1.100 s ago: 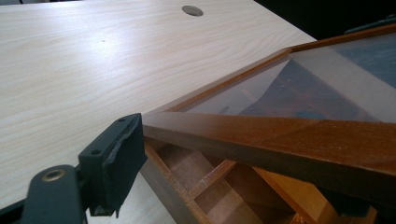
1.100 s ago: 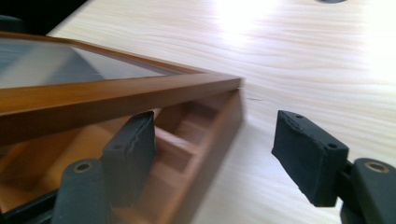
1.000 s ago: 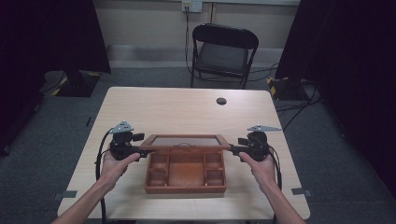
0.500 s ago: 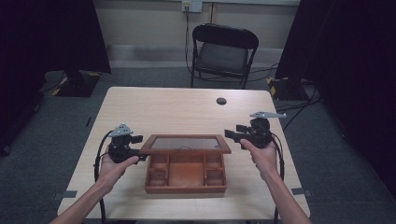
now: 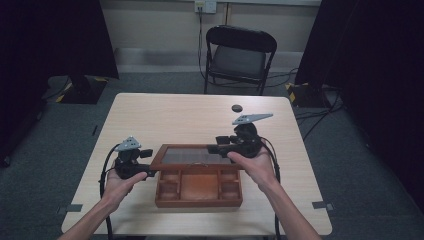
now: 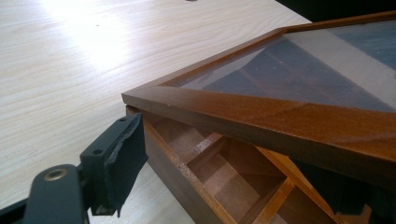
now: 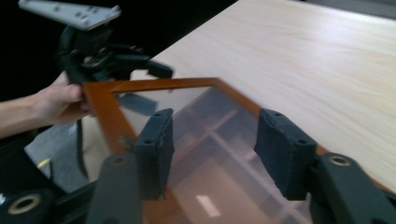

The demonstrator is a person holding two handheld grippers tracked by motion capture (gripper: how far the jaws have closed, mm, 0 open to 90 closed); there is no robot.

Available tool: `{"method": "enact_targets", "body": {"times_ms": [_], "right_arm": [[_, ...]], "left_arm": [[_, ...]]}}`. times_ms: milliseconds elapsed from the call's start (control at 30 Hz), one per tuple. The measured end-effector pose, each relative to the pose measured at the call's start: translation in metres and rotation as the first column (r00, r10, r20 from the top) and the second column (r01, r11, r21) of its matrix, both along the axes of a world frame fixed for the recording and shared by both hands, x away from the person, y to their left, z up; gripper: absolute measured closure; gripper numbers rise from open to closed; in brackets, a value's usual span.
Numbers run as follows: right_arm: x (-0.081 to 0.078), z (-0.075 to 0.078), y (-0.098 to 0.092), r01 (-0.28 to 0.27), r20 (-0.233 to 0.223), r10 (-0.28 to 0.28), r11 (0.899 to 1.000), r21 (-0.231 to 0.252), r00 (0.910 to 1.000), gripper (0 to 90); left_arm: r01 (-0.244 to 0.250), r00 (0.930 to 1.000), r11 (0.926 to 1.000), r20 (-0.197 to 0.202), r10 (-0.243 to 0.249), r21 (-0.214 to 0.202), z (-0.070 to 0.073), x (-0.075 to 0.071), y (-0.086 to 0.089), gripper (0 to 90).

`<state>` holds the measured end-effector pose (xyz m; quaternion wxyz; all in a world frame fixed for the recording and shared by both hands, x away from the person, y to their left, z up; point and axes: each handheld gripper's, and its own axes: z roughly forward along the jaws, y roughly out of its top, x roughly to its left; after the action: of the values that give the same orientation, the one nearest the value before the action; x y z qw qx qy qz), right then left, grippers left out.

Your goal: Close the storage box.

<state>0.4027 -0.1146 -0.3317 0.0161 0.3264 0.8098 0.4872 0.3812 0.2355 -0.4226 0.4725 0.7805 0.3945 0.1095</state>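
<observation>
The left gripper [image 5: 148, 173], at centre left of the high view, has its jaws spread around the left edge of the glass lid [image 5: 192, 156]; in its own view one pad [image 6: 125, 154] sits beside the box wall below the frame, and the other jaw is tucked under the wood at lower right, so whether it truly pinches the lid I cannot tell. The right gripper [image 5: 214, 147] hovers over the lid's right end with its jaws wide apart, gripping nothing (its own view shows glass between the two pads). The wooden box [image 5: 198, 190] sits at the lower middle of the table [image 5: 165, 115]. Its lid stands part-raised at a shallow tilt, compartments exposed in front. I judge the opening roughly half done: the lid is lifted, not yet swung fully back.
</observation>
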Motion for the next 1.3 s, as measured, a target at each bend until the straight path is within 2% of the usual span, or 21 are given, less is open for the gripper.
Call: {"method": "enact_targets", "body": {"times_ms": [67, 200, 333, 367, 567, 633, 667, 933, 1067, 1167, 1300], "right_arm": [[-0.003, -0.002, 0.009, -0.046, -0.013, 0.046, 0.999, 0.003, 0.9988, 55.0], [-0.009, -0.003, 0.016, -0.101, -0.029, 0.101, 0.995, 0.017, 0.9945, 66.5], [-0.010, -0.003, 0.017, -0.133, -0.032, 0.134, 0.991, 0.023, 0.9905, 72.8], [-0.011, -0.006, 0.018, -0.154, -0.041, 0.155, 0.988, 0.024, 0.9870, 74.8], [-0.012, -0.012, 0.024, -0.211, -0.074, 0.211, 0.977, 0.012, 0.9746, 76.1], [-0.012, -0.014, 0.026, -0.218, -0.079, 0.218, 0.976, 0.004, 0.9729, 76.8], [-0.012, -0.015, 0.027, -0.221, -0.083, 0.220, 0.975, 0.003, 0.9718, 76.9], [-0.009, -0.019, 0.027, -0.252, -0.110, 0.253, 0.967, 0.026, 0.9612, 80.4], [-0.010, -0.019, 0.027, -0.257, -0.098, 0.257, 0.966, 0.017, 0.9614, 80.9], [-0.009, -0.019, 0.027, -0.258, -0.107, 0.258, 0.966, 0.015, 0.9601, 81.0], [-0.009, -0.020, 0.028, -0.248, -0.098, 0.247, 0.969, 0.004, 0.9641, 81.0]], "left_arm": [[0.001, 1.0000, 1.0000, 0.000, -0.001, -0.002, 0.000, -0.001, 0.000, 18.6], [0.004, 1.0000, 0.9999, -0.003, -0.004, -0.012, -0.001, -0.001, 0.000, 18.3], [-0.001, 1.0000, 0.9998, -0.008, 0.001, -0.017, -0.002, -0.002, -0.001, 19.1], [0.005, 1.0000, 0.9999, -0.005, -0.005, -0.012, -0.003, -0.003, -0.001, 19.5], [0.003, 0.9999, 0.9997, -0.012, -0.003, -0.025, -0.003, -0.002, -0.001, 19.2], [0.001, 0.9999, 0.9996, -0.012, -0.002, -0.029, -0.003, -0.002, -0.001, 19.2], [0.007, 0.9999, 0.9998, -0.013, -0.007, -0.018, -0.003, -0.002, -0.001, 19.2], [0.012, 0.9998, 0.9995, -0.015, -0.012, -0.028, -0.005, -0.002, -0.001, 18.8], [0.007, 0.9998, 0.9998, -0.020, -0.007, -0.020, -0.005, -0.001, 0.000, 19.0], [0.005, 0.9997, 0.9998, -0.024, -0.005, -0.017, -0.006, -0.001, -0.001, 19.3], [-0.006, 0.9996, 0.9999, -0.029, 0.006, -0.009, -0.007, 0.002, 0.001, 19.8]]}}
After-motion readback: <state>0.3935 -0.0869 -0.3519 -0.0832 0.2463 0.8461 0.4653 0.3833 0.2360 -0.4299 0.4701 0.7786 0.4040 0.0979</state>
